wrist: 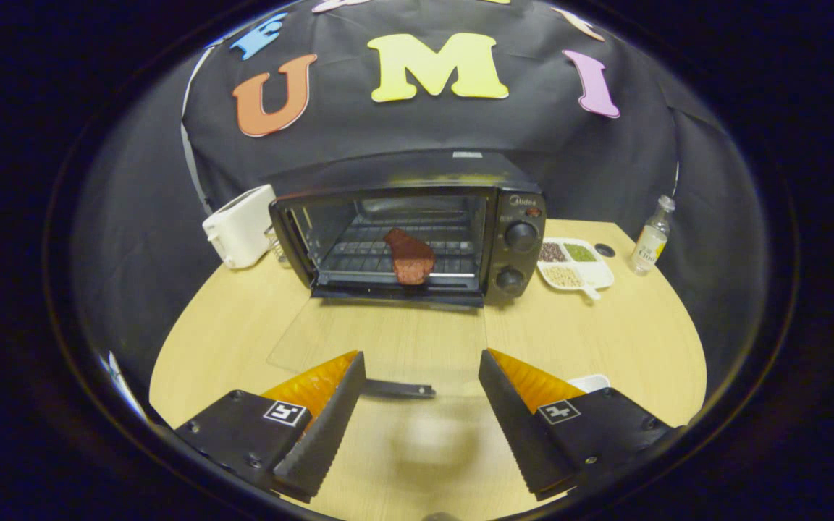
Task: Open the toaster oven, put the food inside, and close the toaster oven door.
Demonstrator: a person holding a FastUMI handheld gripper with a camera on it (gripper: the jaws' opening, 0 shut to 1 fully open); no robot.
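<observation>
A black toaster oven (515, 250) stands at the far side of the round wooden table (605, 340). Its glass door (381, 347) lies folded down flat toward me, and the door's dark handle (397, 389) sits between my fingers. A reddish-brown piece of food (410, 257), like a steak, rests on the wire rack inside the oven, near the front. My gripper (423, 362) is open, well back from the oven, with nothing pressed between its fingers.
A white toaster (239, 226) stands left of the oven. To the oven's right lie a white divided tray (576, 264) of grains and a small clear bottle (651, 237). A white object's edge (589, 380) peeks out by my right finger.
</observation>
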